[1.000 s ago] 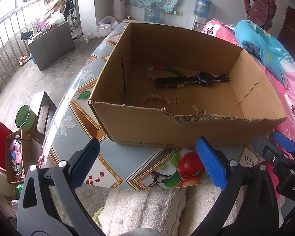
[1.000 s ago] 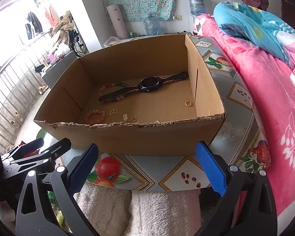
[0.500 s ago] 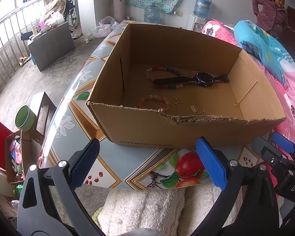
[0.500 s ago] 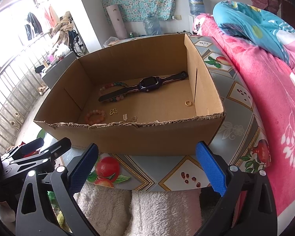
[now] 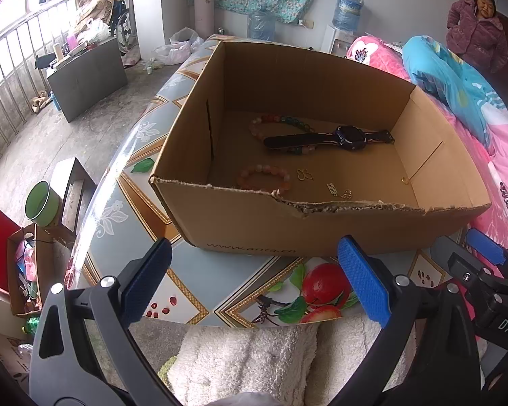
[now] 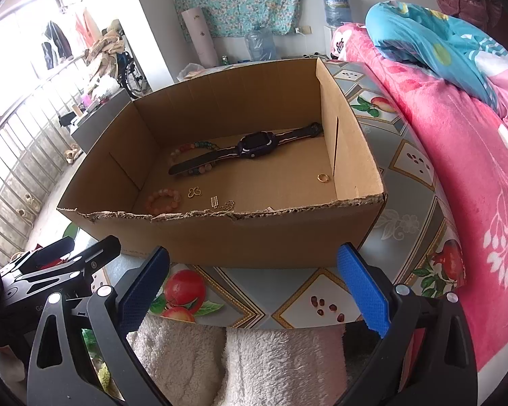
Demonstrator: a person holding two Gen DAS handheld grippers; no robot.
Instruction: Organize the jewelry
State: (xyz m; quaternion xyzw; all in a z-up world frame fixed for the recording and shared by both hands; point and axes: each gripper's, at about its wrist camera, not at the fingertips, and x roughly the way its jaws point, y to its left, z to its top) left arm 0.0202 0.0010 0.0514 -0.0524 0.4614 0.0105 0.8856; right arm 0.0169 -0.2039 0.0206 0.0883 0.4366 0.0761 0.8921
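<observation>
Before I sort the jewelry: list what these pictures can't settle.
- Small gold charms, both views: too small to identify.
- Multicolour bead bracelet, both views: partly covered by the watch strap.
- Box floor nearest the cameras: hidden behind the torn front wall.

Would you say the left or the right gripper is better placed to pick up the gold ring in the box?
Probably right. The gold ring lies by the cardboard box's right wall, the right gripper's side; both grippers are open and empty.
</observation>
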